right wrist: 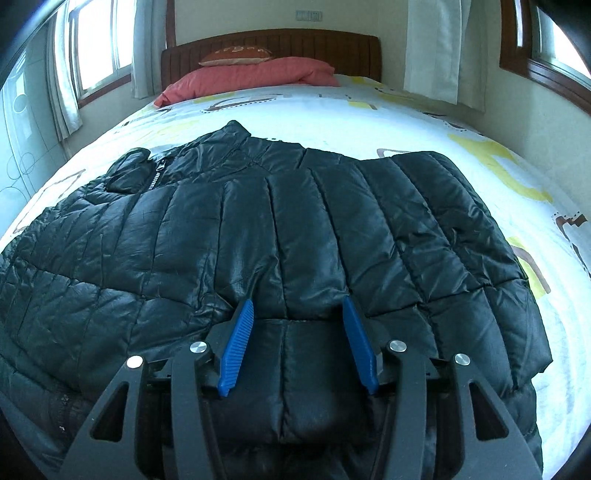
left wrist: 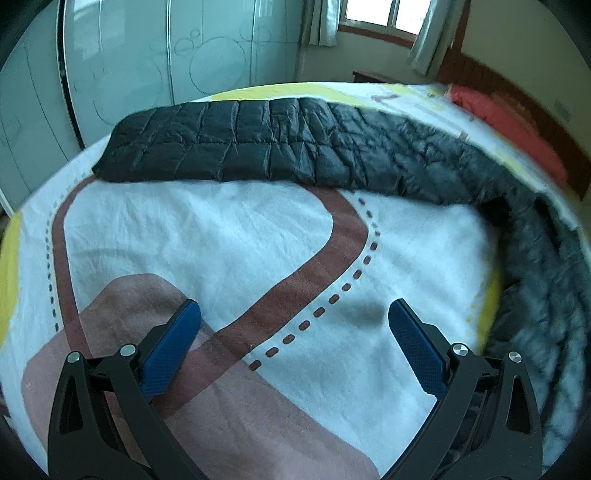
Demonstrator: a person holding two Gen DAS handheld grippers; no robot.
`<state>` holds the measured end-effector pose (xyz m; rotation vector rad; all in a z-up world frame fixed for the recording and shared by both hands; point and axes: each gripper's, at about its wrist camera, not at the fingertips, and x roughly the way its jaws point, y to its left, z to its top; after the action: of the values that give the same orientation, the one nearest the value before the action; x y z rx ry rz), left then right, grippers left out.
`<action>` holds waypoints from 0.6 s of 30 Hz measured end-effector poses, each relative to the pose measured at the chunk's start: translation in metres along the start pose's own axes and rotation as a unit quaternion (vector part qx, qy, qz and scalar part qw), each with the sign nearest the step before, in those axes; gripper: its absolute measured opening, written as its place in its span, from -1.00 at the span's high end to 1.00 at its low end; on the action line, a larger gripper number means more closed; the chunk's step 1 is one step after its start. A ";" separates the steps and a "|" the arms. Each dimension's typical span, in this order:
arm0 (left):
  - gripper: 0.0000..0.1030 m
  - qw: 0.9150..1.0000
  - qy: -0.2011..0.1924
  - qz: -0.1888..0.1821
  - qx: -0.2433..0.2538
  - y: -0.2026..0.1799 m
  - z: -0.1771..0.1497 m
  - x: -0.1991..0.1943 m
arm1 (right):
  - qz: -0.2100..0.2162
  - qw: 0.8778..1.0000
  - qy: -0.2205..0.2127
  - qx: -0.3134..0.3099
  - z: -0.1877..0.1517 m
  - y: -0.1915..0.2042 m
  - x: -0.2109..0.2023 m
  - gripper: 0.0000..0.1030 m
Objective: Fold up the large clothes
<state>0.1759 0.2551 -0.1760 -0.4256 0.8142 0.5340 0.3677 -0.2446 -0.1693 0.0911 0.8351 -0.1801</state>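
Bedding fills both views: a white bedspread (left wrist: pixel 229 229) printed with brown bands, dashed lines and yellow patches covers the bed. On it lies a black quilted puffer jacket (right wrist: pixel 295 229), spread flat across the width of the bed in its middle part, between the foot end and the pillows. Its collar (right wrist: pixel 236 138) and the zip (right wrist: pixel 157 175) point toward the head of the bed, where a red pillow (right wrist: pixel 255 75) rests against the dark wooden headboard (right wrist: pixel 273 46), with a smaller orange cushion (right wrist: pixel 236 55) on top of it.

The right gripper (right wrist: pixel 298 308) hangs low over the near edge of the jacket, its blue fingers (right wrist: pixel 238 343) partly apart, with a padded panel of the jacket lying between them. The fingers are widening slightly and do not appear to pinch the fabric.

The left gripper (left wrist: pixel 293 310) hovers above bare bedspread near the side edge of the bed, its blue fingers (left wrist: pixel 170 350) spread wide with nothing between them. From this view the jacket stretches along the far part of the bed and curves round to the right edge. Beyond the bed stand pale wardrobe doors (left wrist: pixel 147 55) and a curtained window (left wrist: pixel 384 14).
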 end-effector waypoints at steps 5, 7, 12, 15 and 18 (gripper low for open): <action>-0.96 0.997 -0.016 -0.041 -0.066 0.040 0.005 -0.015 | 0.000 1.000 -0.003 0.001 -0.001 -0.001 -0.001 0.00; -0.96 0.994 -0.023 -0.048 -0.092 0.061 0.008 -0.015 | 0.001 1.000 -0.003 0.002 -0.001 -0.001 -0.001 0.00; -0.96 0.982 -0.028 -0.088 -0.165 0.103 0.022 -0.007 | 0.000 1.000 -0.003 0.002 -0.001 0.000 -0.001 0.00; -0.96 0.971 -0.036 -0.105 -0.211 0.126 0.034 0.000 | 0.000 1.000 -0.003 0.001 -0.001 0.000 -0.001 0.00; -0.96 0.955 -0.061 -0.109 -0.268 0.151 0.045 0.007 | 0.000 1.000 -0.003 0.001 -0.001 0.000 -0.001 -0.01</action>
<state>0.1150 0.4005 -0.1768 -0.9612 0.4853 0.5658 0.3663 -0.2446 -0.1693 0.0929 0.8292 -0.1815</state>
